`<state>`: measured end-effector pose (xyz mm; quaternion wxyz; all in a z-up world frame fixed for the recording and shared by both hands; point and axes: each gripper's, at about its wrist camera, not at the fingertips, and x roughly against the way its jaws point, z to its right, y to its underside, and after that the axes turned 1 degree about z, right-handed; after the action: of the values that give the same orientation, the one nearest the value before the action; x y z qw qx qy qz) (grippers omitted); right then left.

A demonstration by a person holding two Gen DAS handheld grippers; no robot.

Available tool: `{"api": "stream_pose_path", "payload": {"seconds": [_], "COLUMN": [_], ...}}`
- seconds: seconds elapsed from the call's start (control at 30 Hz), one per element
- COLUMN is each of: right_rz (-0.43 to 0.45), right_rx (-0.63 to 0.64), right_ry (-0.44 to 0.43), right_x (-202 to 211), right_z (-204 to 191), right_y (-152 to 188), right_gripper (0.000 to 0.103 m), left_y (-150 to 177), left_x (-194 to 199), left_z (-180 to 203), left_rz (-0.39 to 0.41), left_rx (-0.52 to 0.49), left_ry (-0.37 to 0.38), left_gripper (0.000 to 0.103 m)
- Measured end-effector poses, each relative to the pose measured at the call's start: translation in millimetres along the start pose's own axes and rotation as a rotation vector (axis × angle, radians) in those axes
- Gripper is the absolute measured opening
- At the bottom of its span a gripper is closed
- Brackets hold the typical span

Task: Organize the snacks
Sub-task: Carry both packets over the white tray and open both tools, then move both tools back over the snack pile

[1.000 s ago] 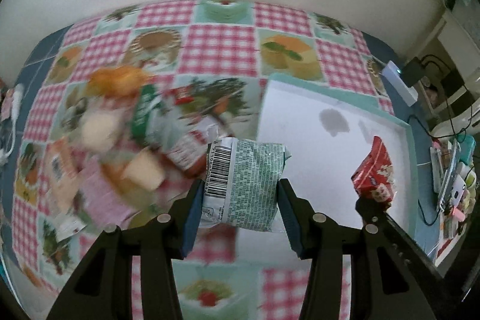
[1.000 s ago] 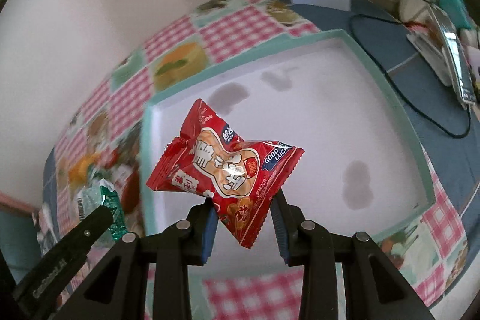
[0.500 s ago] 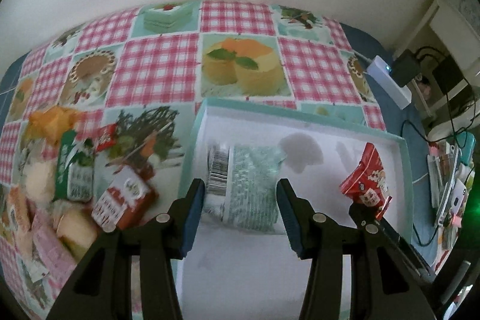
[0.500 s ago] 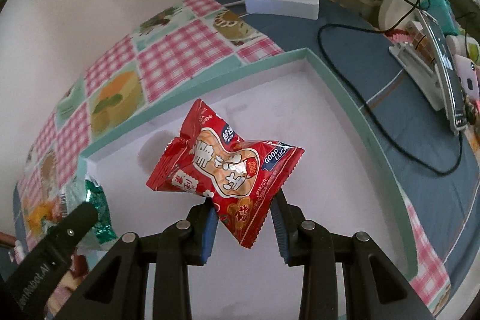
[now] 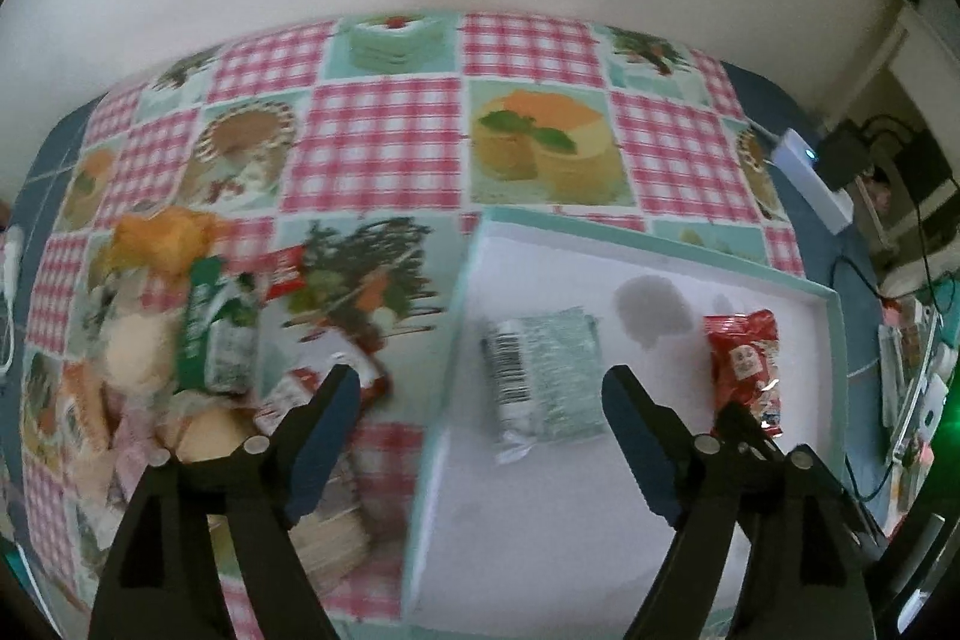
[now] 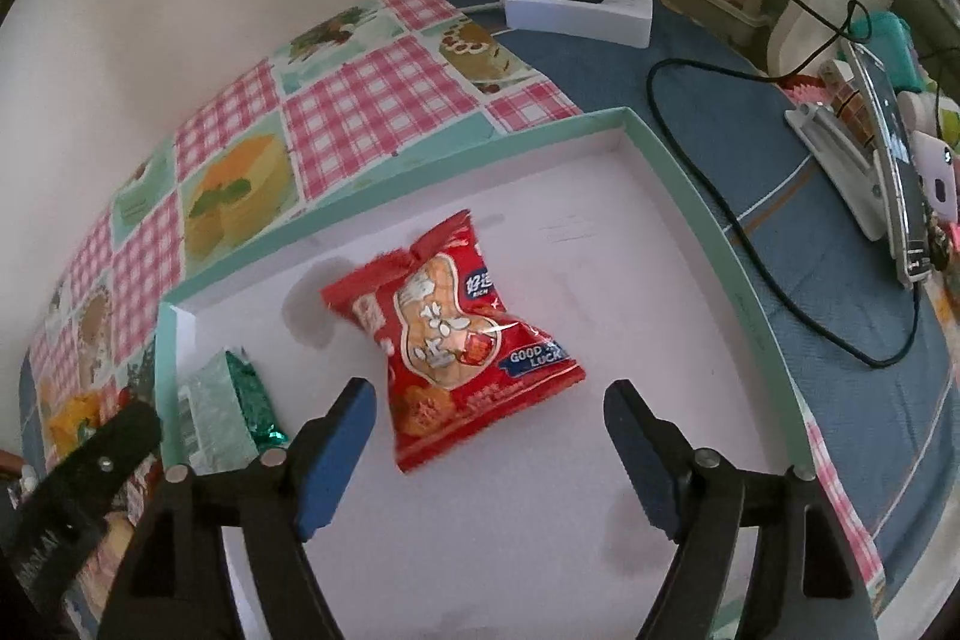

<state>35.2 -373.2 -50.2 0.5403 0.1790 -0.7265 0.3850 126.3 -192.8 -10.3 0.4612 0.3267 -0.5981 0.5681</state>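
In the middle of the right wrist frame, the red peanut packet (image 6: 462, 340) lies in the white tray (image 6: 708, 220), released by the right gripper (image 6: 489, 415), whose jaws have just been opening. The left gripper (image 5: 480, 400) likewise stands open over the green packet (image 5: 546, 376). Both packets look light and crinkly; best pinched across their middles.

We see a red peanut snack packet (image 6: 456, 334) lying flat on the white floor of the shallow tray (image 6: 708, 226) with the mint-green rim, face up, its crimped ends pointing toward the tray's far wall and near side. A pale green packet (image 5: 543, 379) with a barcode at one end lies flat in the same tray near its left wall, well apart from the red one. Outside the tray on the checked cloth we see a blurred heap of other snacks (image 5: 198, 340), among them an orange bag and a green-and-white packet.
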Motion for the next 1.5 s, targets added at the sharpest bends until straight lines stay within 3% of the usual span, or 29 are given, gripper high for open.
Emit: {"api": "stream_pose_path", "payload": {"seconds": [0.13,0.2,0.47,0.67,0.73,0.9,1.13,1.33,1.5], "right_rz": [-0.007,0.0,0.011,0.005,0.027,0.099,0.13,0.12,0.087], "right_rx": [0.022,0.031,0.099,0.169,0.174,0.205,0.274,0.346,0.379], "right_ry": [-0.006,-0.005,-0.006,-0.066,-0.111,-0.128,-0.153,-0.138,-0.144], "right_x": [5,10,30,46,59,82,91,86,76], "right_z": [-5,-7,-24,-40,-44,-50,-72,-93,-110], "right_y": [7,10,34,53,58,68,79,91,98], "right_gripper": [0.103,0.103,0.103,0.103,0.103,0.103,0.103,0.103,0.103], "left_y": [8,16,44,63,67,76,81,88,94], "left_x": [8,12,29,42,48,62,72,63,64], "left_z": [-22,-34,-73,-89,-93,-104,-140,-191,-235], "left_rz": [0.0,0.003,0.013,0.023,0.039,0.081,0.086,-0.001,-0.019], "left_rx": [0.05,0.062,0.109,0.131,0.139,0.168,0.271,0.372,0.425], "left_ry": [-0.029,-0.049,-0.135,-0.174,-0.173,-0.166,-0.222,-0.323,-0.372], "left_gripper": [0.086,0.097,0.098,0.098,0.098,0.098,0.098,0.098,0.098]}}
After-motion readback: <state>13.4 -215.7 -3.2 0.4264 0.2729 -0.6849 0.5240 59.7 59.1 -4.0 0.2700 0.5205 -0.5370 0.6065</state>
